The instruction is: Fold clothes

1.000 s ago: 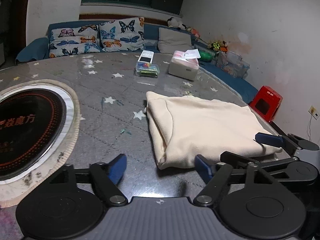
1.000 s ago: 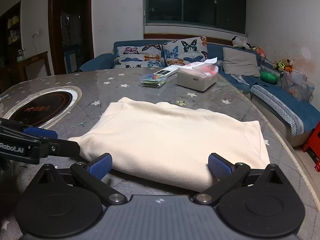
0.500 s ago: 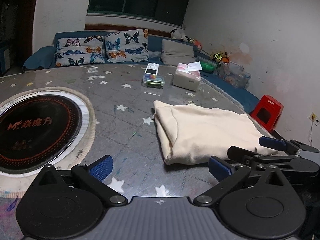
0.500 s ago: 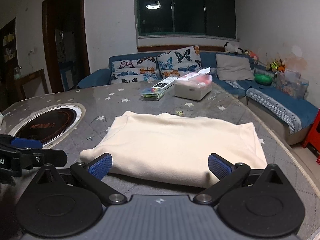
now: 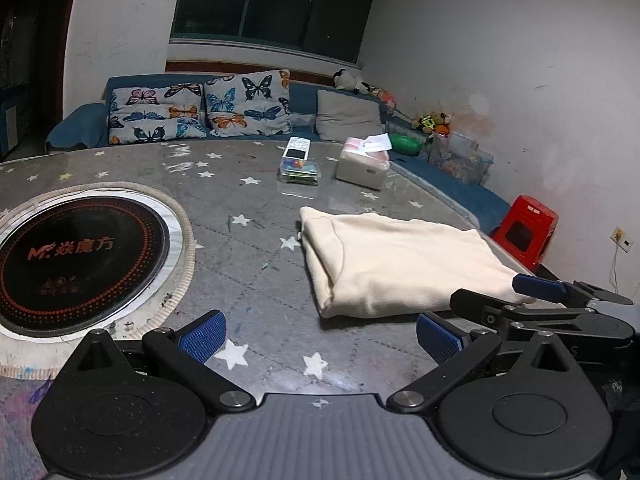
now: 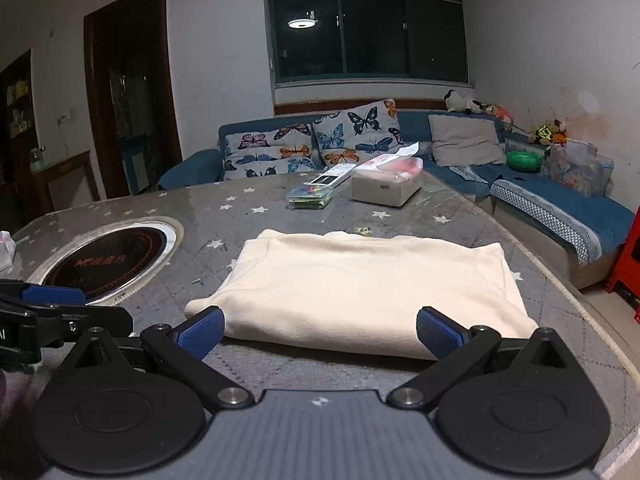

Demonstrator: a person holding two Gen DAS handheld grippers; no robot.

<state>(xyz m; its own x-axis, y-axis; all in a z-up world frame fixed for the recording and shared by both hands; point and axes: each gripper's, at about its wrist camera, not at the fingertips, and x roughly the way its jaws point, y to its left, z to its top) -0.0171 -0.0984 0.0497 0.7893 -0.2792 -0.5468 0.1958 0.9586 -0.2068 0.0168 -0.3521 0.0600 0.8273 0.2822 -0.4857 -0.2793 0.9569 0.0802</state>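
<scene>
A cream garment (image 5: 404, 264) lies folded into a flat rectangle on the grey star-patterned table (image 5: 248, 200). It also shows in the right wrist view (image 6: 368, 288). My left gripper (image 5: 320, 336) is open and empty, above the table just short of the garment's near left corner. My right gripper (image 6: 320, 330) is open and empty, its blue pads at the garment's near edge without holding it. The right gripper also shows at the right of the left wrist view (image 5: 532, 296), the left gripper at the left of the right wrist view (image 6: 52, 300).
A round black induction hob (image 5: 76, 252) is set into the table on the left. A tissue box (image 5: 364, 164) and a clear box with a remote (image 5: 300, 166) stand at the far side. A blue sofa (image 6: 560, 208) and a red stool (image 5: 526, 232) are beyond the table's right edge.
Both grippers have drawn back and up from the garment, so it looks smaller and farther. The left jaws have opened wider. The garment has not moved.
</scene>
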